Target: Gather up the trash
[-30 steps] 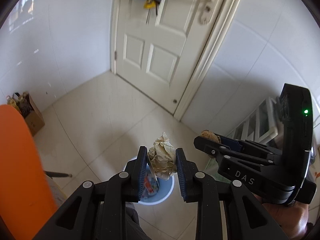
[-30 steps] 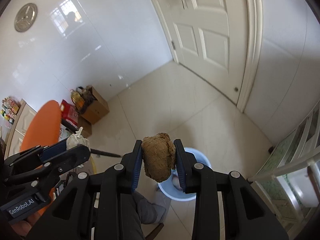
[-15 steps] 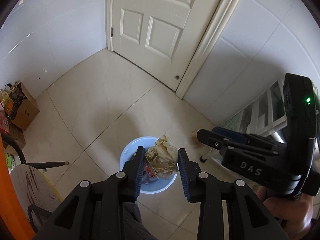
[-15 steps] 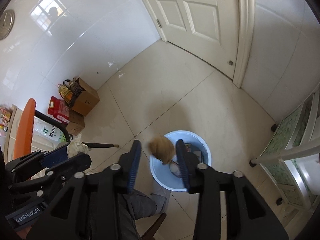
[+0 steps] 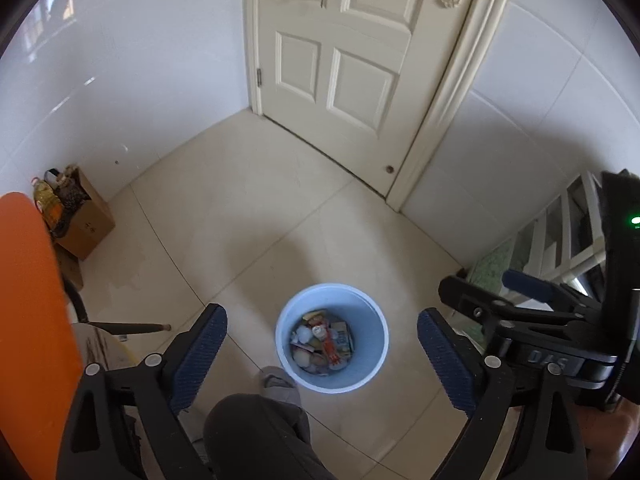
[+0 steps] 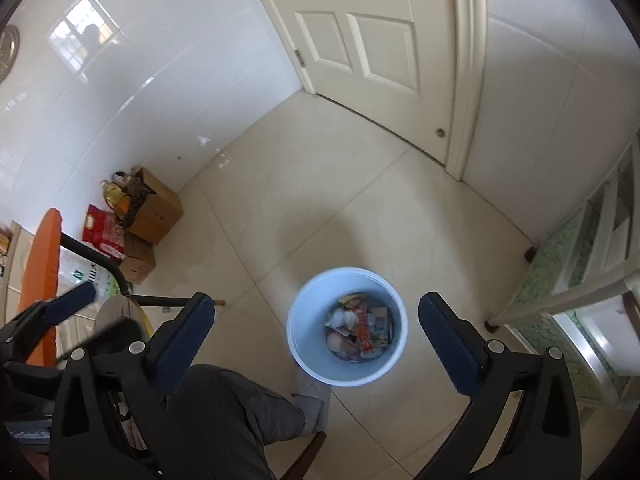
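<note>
claws (image 5: 322, 350) (image 6: 316, 338) spread above bin (image 5: 370, 376)

You are looking down at a cream tiled floor (image 5: 248, 216) meeting glossy white walls (image 6: 152, 80). A white panelled door (image 5: 340, 60) is standing shut ahead. An orange chair (image 5: 28, 320) is sitting beside cardboard boxes (image 6: 154, 212), and window light is reflecting off the wall.

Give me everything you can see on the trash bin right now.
The trash bin is a round, light blue bucket, plastic by its look, standing upright and lidless on the pale tiled floor. Mixed trash, mostly wrappers and crumpled scraps, covers its bottom, well below the rim. Both wrist views look down into it between open jaws. No gripper touches it.
</note>
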`<state>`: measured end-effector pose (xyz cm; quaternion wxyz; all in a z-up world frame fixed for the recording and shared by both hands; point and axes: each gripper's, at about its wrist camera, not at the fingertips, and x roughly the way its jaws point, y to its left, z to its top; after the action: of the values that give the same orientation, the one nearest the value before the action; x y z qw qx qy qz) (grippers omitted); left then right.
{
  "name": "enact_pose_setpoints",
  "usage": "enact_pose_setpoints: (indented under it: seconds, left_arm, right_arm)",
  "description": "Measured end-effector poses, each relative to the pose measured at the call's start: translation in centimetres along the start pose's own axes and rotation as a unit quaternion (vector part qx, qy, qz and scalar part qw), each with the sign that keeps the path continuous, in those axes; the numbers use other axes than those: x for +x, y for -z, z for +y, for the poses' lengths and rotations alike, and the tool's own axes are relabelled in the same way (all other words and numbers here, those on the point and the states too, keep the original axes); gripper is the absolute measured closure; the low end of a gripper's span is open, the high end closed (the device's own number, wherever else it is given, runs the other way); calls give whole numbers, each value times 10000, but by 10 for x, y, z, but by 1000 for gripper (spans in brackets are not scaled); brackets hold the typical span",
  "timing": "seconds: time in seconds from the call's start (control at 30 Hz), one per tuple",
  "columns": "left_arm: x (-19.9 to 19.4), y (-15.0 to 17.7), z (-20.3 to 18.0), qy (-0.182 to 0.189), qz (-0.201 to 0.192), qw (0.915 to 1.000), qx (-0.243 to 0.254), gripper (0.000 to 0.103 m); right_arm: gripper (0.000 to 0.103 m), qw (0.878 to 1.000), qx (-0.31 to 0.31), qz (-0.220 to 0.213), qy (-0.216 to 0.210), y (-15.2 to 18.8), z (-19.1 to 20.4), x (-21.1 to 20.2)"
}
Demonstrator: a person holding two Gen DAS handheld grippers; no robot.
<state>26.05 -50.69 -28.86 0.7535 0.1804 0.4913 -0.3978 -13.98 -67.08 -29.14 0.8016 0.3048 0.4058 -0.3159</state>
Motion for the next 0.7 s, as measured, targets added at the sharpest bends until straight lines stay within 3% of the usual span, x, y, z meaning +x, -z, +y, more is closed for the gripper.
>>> enact_pose_setpoints:
  seconds: [0.2, 0.4, 0.53, 0.7]
  left_arm:
    - [-48, 26, -8, -148, -439, 9989, -7, 9]
    - [-146, 69, 6, -306, -1358, 9900, -242, 5]
    - [-221, 115, 28, -648, -2068, 9746, -564, 2]
    - [-306, 190, 55, -1360, -2698, 9476, -1038, 1]
  right_arm:
    - [0, 9998, -35, -196, 49, 5, 13, -29]
    - [0, 9954, -435, -845, -151, 15, 64, -102]
    - [0, 9849, -875, -1408, -510, 33, 118, -162]
    - [0, 9647, -1461, -1922, -1049, 72, 196, -221]
